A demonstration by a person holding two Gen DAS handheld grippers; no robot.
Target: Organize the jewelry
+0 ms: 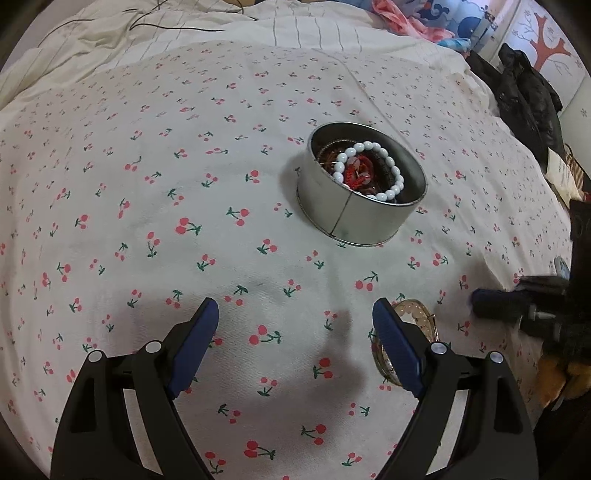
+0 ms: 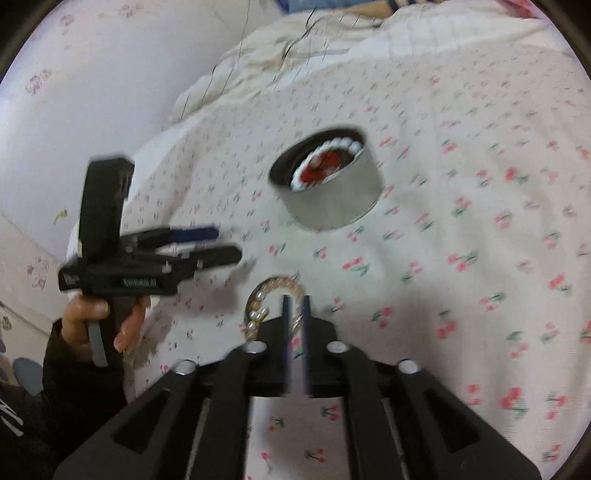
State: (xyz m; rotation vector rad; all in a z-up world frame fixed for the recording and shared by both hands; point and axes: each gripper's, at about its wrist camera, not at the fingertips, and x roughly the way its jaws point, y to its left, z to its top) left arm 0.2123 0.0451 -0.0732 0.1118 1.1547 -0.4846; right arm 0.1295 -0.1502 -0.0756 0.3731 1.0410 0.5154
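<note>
A round metal tin (image 1: 364,216) stands on the cherry-print sheet and holds a white bead bracelet (image 1: 369,170) and red and brown jewelry. It also shows in the right wrist view (image 2: 334,203). My left gripper (image 1: 295,314) is open and empty, hovering above the sheet in front of the tin. A gold pearl bracelet (image 1: 417,314) lies behind its right finger. My right gripper (image 2: 295,297) is shut on that pearl bracelet (image 2: 275,286) and holds its right side. The left gripper (image 2: 218,245) appears to its left. The right gripper's tip (image 1: 491,301) shows at the left wrist view's right edge.
The cherry-print sheet (image 1: 184,177) covers the bed. Rumpled striped bedding with a thin black cable (image 1: 177,26) lies at the back. Black clothing (image 1: 524,96) is piled at the right edge. A white wall (image 2: 92,74) is to the left.
</note>
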